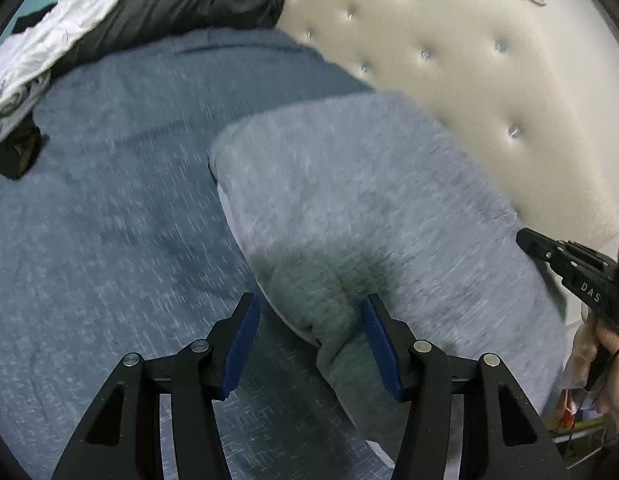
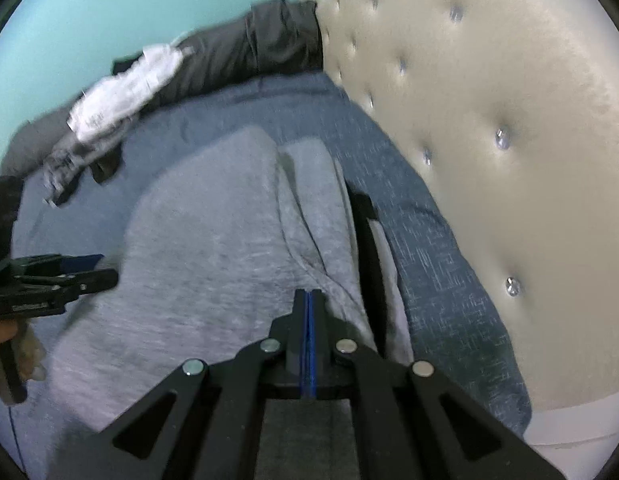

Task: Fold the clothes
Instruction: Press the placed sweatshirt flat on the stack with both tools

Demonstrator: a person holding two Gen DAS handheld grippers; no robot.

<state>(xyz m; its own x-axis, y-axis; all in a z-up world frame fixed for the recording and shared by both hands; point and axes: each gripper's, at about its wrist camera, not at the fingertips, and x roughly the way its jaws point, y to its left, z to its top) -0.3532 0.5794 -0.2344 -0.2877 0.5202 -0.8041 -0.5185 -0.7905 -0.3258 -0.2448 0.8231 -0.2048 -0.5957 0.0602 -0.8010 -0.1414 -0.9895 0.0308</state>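
A light grey garment [image 1: 349, 200] lies folded on the blue bedspread [image 1: 109, 220]. My left gripper [image 1: 309, 320] is open, its blue pads [image 1: 241, 344] either side of a bunched edge of the garment. In the right wrist view the garment [image 2: 209, 240] spreads ahead, with a black strip [image 2: 369, 260] along its right side. My right gripper [image 2: 309, 300] is shut, fingertips over the garment; whether it pinches cloth is hidden. The left gripper also shows in the right wrist view [image 2: 89, 272], and the right gripper shows at the edge of the left wrist view [image 1: 549, 252].
A cream tufted headboard [image 1: 469, 60] stands on the right. A dark grey garment [image 1: 181, 4] and a white one [image 1: 41, 52] lie piled at the far edge of the bed. A teal wall [image 2: 109, 12] is behind.
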